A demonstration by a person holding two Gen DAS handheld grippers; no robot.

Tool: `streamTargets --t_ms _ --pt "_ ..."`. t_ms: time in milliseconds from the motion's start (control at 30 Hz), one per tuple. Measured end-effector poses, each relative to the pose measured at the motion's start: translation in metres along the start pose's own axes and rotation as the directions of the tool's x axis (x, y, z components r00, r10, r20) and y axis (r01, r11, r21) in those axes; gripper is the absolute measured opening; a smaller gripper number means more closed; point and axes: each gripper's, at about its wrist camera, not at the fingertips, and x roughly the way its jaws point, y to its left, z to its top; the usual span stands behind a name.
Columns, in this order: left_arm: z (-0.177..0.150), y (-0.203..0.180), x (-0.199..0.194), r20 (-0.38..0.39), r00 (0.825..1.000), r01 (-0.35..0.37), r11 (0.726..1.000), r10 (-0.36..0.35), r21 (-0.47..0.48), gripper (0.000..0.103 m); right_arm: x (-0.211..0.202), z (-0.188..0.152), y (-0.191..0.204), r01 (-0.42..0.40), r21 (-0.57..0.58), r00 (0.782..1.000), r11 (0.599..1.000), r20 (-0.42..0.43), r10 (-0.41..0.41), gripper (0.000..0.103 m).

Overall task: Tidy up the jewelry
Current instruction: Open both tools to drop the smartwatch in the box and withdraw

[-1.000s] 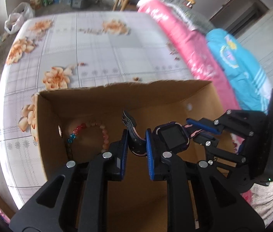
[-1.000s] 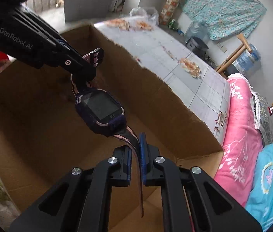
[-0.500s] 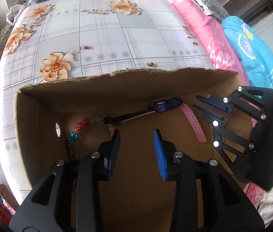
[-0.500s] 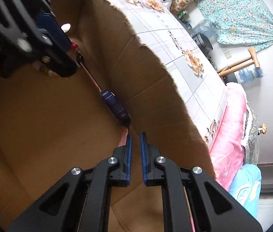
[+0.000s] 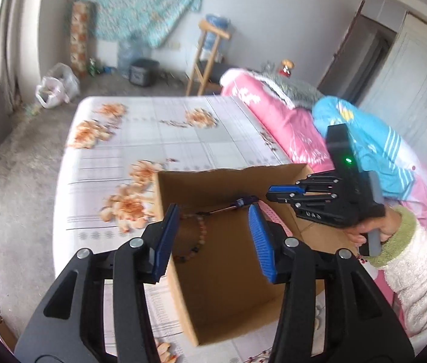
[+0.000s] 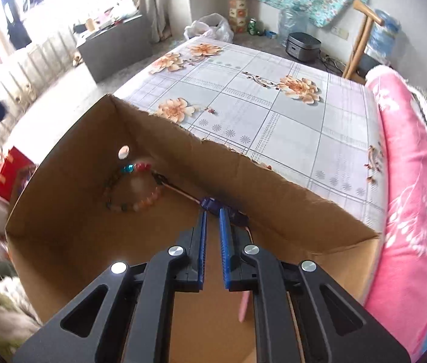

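Your left gripper (image 5: 213, 239) has its blue pads (image 5: 261, 242) well apart and the jaws are opening, with nothing between them; it hangs above the near edge of the box (image 5: 222, 296). Your right gripper (image 6: 212, 248) has its fingers nearly together with only a thin gap, and nothing is pinched there; in the left wrist view it (image 5: 286, 192) reaches over the box's right wall, held by your hand (image 5: 370, 230) in a fuzzy white sleeve (image 5: 415, 275) with a green cuff. Just past the right fingertips the watch (image 6: 213, 204) lies on the box floor along the far wall, its dark blue body beside the tips and its pink strap (image 6: 243, 305) running back under the right finger. Further left in the box, a bead bracelet (image 6: 134, 190) lies in the far corner, close to the dark end of the watch strap. The box (image 6: 273, 199) sits on a bed (image 6: 267, 112) covered with a grey checked sheet printed with orange flowers. Along the bed's right side lie a pink quilt (image 6: 406, 181) and a blue one (image 5: 364, 145).
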Motion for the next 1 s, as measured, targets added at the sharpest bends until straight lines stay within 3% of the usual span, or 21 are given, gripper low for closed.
streamTargets --t_ms 133,300,533,633,867,1000 --pt "-0.032 0.022 -0.03 0.051 0.998 -0.042 0.998 0.044 -0.049 0.047 0.021 0.014 0.004 0.009 0.03 1.0 1.0 -0.017 -0.009 0.009" --pt "-0.076 0.062 -0.044 0.019 0.995 -0.098 0.981 0.103 -0.17 0.047 0.049 0.019 0.001 0.047 0.066 0.996 0.997 -0.083 -0.042 0.009" --pt "-0.114 0.097 -0.044 -0.022 0.988 -0.156 0.946 0.156 -0.283 0.047 0.06 0.012 -0.009 -0.044 0.138 0.99 0.989 -0.13 0.062 0.009" --pt "-0.119 0.103 -0.042 -0.023 0.987 -0.156 0.94 0.156 -0.302 0.047 0.074 -0.001 0.0 -0.007 0.1 0.978 0.995 -0.205 0.028 0.009" --pt "-0.119 0.102 -0.041 -0.003 0.99 -0.138 0.946 0.144 -0.294 0.047 0.072 0.007 -0.009 0.001 0.138 0.978 0.99 -0.205 0.028 0.009" --pt "-0.12 0.096 -0.038 0.002 0.991 -0.128 0.952 0.134 -0.279 0.047 0.049 0.01 -0.015 -0.053 0.17 0.978 0.984 -0.191 0.086 0.009"
